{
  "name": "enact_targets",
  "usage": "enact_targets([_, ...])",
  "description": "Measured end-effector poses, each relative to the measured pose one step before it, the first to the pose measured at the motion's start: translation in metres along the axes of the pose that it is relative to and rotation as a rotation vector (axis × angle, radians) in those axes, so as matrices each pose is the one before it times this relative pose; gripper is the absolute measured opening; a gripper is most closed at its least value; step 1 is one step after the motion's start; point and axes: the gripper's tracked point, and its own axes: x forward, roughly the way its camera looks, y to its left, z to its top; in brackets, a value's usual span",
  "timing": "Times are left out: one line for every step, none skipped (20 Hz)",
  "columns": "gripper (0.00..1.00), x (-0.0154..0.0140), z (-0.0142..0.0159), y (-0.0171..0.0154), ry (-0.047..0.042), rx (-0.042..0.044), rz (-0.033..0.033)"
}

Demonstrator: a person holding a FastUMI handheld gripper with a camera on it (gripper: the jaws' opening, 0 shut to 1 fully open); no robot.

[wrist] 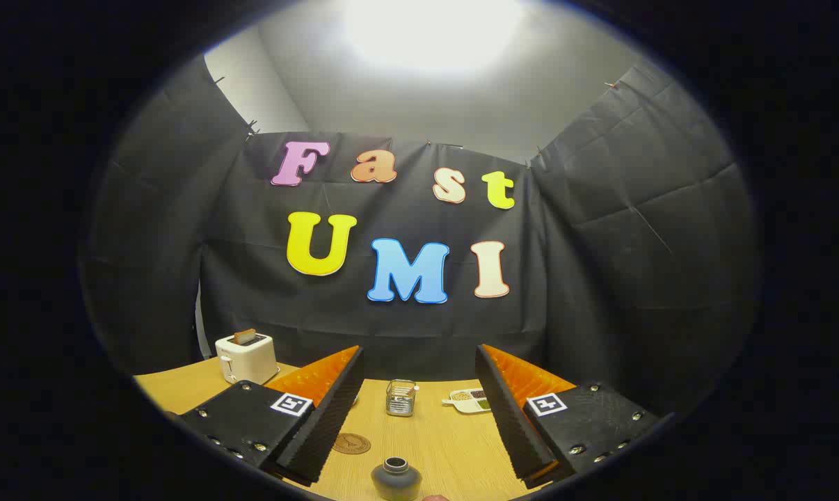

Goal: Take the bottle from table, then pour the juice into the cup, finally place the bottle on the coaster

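The jaws (419, 410) stand wide apart and hold nothing; the two fingers (322, 417) reach forward over a pale wooden worktop (440, 445).

Nearest, low between the two fingers, stands one dark bottle (396, 479), upright, seen from above so that its round shoulder and its neck show. It touches neither finger. What is inside it I cannot tell. At its right, at the very bottom, a small pinkish thing peeks in, too little to name.

Just beyond the bottle, close to the left finger, lies one round brown coaster (351, 443), flat on the worktop, with nothing on it.

Farther ahead, between the finger tips, stands one clear cup (401, 397) with a ribbed or wired wall. Something thin and pale stands in it; if there is liquid in it I cannot tell.

To the right of the cup, just beside the right finger, lies one white dish (469, 400) with several compartments, each with a small heap of something grainy, in pale, brownish and green tones.

Far at the left, near the black cloth wall, stands one white toaster (246, 357) with one brown slice (245, 337) standing out of its slot.
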Motion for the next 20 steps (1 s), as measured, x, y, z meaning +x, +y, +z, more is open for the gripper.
enact_targets([0.97,0.00031,-0.00130,-0.00043,0.00155,0.00439,0.00074])
enact_targets([0.97,0.00123,-0.00009,0.00042,0.00205,0.00832,0.00306])
enact_targets([0.97,0.00231,0.00027,0.00106,0.00148,0.00789,0.00249])
enact_targets([0.97,0.00132,0.00006,-0.00042,0.00057,0.00432,0.00024])
enact_targets([0.97,0.00116,-0.00029,-0.00118,-0.00023,0.00283,-0.00146])
enact_targets([0.97,0.00023,0.00034,-0.00124,-0.00086,0.00396,-0.00139])
enact_targets([0.97,-0.00010,-0.00122,-0.00086,0.00096,0.00488,-0.00104])
enact_targets([0.97,0.00088,-0.00064,-0.00005,-0.00080,0.00621,0.00090])
enact_targets([0.97,0.00014,-0.00026,0.00109,-0.00208,0.00759,0.00476])
enact_targets([0.97,0.00000,0.00100,0.00097,-0.00396,0.00812,0.00493])
enact_targets([0.97,-0.00057,0.00006,-0.00055,-0.00433,0.00597,0.00345])
enact_targets([0.97,-0.00060,0.00033,-0.00028,-0.00528,0.00249,0.00260])
enact_targets([0.96,-0.00045,-0.00042,0.00000,-0.00380,-0.00099,0.00151])
enact_targets([0.97,-0.00036,-0.00056,0.00052,-0.00216,-0.00272,0.00372])
enact_targets([0.97,0.00016,-0.00175,0.00147,-0.00012,-0.00380,0.00461])
enact_targets([0.97,-0.00019,-0.00186,0.00076,0.00277,-0.00239,0.00571])
enact_targets([0.97,-0.00119,-0.00278,0.00226,0.00207,0.00551,0.01199])
enact_targets([0.97,-0.00095,-0.00232,0.00251,0.00227,0.00958,0.01255])
enact_targets([0.96,0.00031,-0.00404,0.00224,0.00459,0.00824,0.01546])
enact_targets([0.96,0.00005,-0.00463,0.00103,0.00717,0.00447,0.00834])
